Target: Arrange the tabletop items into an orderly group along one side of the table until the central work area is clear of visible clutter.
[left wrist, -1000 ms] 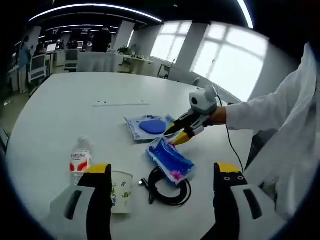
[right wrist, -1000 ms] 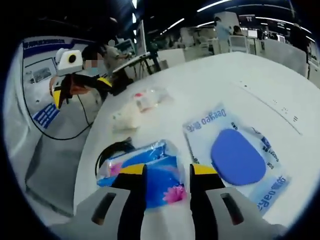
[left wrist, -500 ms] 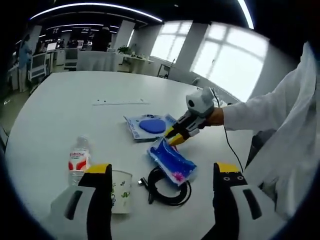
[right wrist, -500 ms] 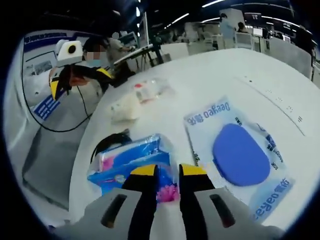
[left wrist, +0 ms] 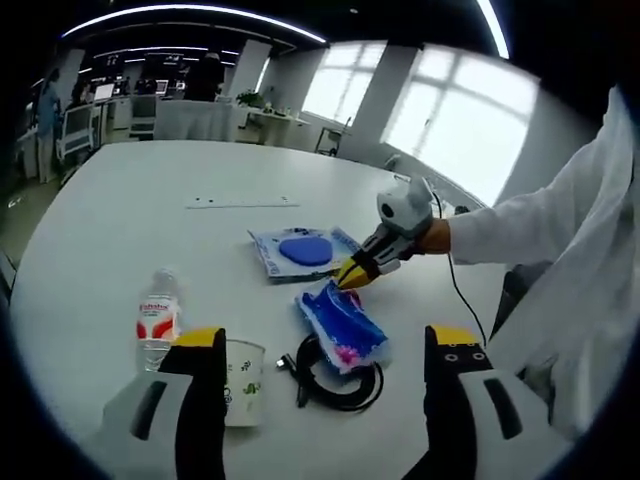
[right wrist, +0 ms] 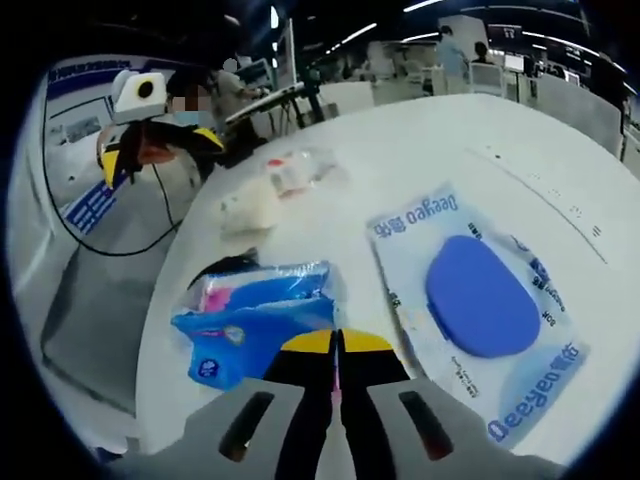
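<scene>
A blue tissue pack lies near the table's front, its near end raised and crumpled. My right gripper is shut on that end. In the right gripper view the jaws meet on the edge of the pack. My left gripper hangs open over the table's near edge, holding nothing; it also appears as the left gripper beyond the table. A flat packet with a blue oval pad lies just past the tissue pack.
A coiled black cable touches the tissue pack. A paper cup and a water bottle stand by the left jaw. A thin strip lies mid-table. A person's white sleeve reaches in from the right.
My right gripper's jaws have come together on the tissue pack's edge, and that end of the pack has lifted and bunched up. My left gripper has stayed put.
</scene>
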Available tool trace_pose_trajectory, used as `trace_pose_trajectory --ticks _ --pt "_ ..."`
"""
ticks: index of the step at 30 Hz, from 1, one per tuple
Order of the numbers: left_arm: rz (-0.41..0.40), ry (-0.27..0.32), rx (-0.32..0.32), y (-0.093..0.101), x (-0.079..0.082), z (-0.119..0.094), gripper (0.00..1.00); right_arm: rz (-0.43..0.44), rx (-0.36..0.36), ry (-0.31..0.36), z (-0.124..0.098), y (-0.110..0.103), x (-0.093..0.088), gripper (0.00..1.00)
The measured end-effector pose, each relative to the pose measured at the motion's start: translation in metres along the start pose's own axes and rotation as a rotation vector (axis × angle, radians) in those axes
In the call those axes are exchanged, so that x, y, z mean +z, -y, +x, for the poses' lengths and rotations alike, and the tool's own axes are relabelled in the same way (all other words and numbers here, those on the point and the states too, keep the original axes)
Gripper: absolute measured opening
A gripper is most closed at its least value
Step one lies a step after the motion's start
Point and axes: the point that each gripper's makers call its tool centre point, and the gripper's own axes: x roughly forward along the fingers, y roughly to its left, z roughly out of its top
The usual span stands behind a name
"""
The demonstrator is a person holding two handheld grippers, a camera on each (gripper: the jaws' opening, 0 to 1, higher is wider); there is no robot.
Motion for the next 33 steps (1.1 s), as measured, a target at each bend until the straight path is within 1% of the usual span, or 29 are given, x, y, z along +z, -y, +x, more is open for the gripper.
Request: trace_pose_trajectory --ticks 3,8,11,14,17,19,21,23,33 --pt "0.002 -0.001 -0.004 0.001 0.000 0.001 0.83 0.015 -0.002 0.008 -0.001 -0.002 0.000 0.00" --pt "0.002 -0.002 -0.008 0.004 0.000 0.002 0.83 0.045 -0.008 0.041 -0.006 -0.005 0.002 0.00" --pt "0.004 -0.005 -0.012 0.005 -0.001 0.004 0.83 0.065 -0.012 0.047 -0.008 -0.005 -0.001 0.00" --pt "0.007 -0.013 -0.015 0.006 -0.003 0.006 0.82 0.086 -0.022 0.069 -0.011 -0.007 -0.001 0.00" --pt "0.001 -0.009 -0.021 0.008 -0.002 0.007 0.82 0.116 -0.029 0.089 -0.015 -0.007 0.000 0.00" --pt "0.005 -0.008 -0.024 0.009 -0.001 0.008 0.82 0.128 -0.030 0.112 -0.017 -0.008 0.002 0.00" --pt "0.008 -0.009 -0.026 0.010 0.000 0.009 0.82 0.162 -0.032 0.141 -0.019 -0.009 0.004 0.00" --pt "0.008 -0.009 -0.027 0.010 0.001 0.009 0.82 0.161 -0.037 0.149 -0.022 -0.010 0.004 0.00" --pt "0.016 -0.006 -0.034 0.014 0.005 0.013 0.81 0.211 -0.045 0.209 -0.031 -0.018 0.008 0.00"
